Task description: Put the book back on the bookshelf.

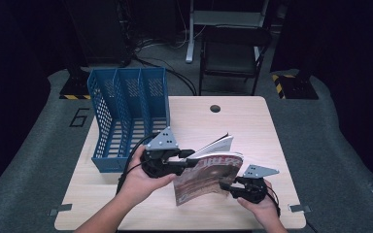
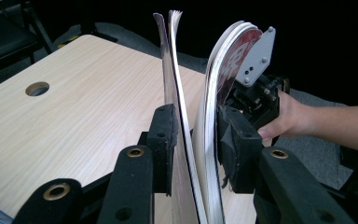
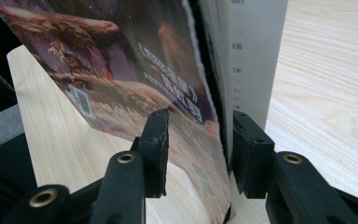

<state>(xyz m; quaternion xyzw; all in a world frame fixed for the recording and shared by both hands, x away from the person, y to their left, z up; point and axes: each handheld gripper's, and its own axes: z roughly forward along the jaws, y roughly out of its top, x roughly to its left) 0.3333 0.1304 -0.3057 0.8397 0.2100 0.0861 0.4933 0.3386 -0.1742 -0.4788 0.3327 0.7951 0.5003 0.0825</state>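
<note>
A magazine (image 1: 209,177) with a reddish-brown cover stands on edge on the wooden table (image 1: 257,131), its pages parted into two bundles. My left gripper (image 1: 190,159) comes in from the left and is shut on it near the top; in the left gripper view the pads (image 2: 164,140) press both bundles of the magazine (image 2: 209,107) together at the left gripper (image 2: 193,135). My right gripper (image 1: 227,187) grips the magazine's lower right corner. In the right gripper view the cover (image 3: 121,79) and white pages (image 3: 256,56) sit between the right gripper (image 3: 200,140) jaws.
A blue three-slot file rack (image 1: 126,114) stands at the table's left rear, close behind my left hand. A cable hole (image 1: 215,108) sits near the far edge. A dark folding chair (image 1: 233,53) is beyond the table. The other gripper's grey plate (image 2: 258,56) shows past the magazine.
</note>
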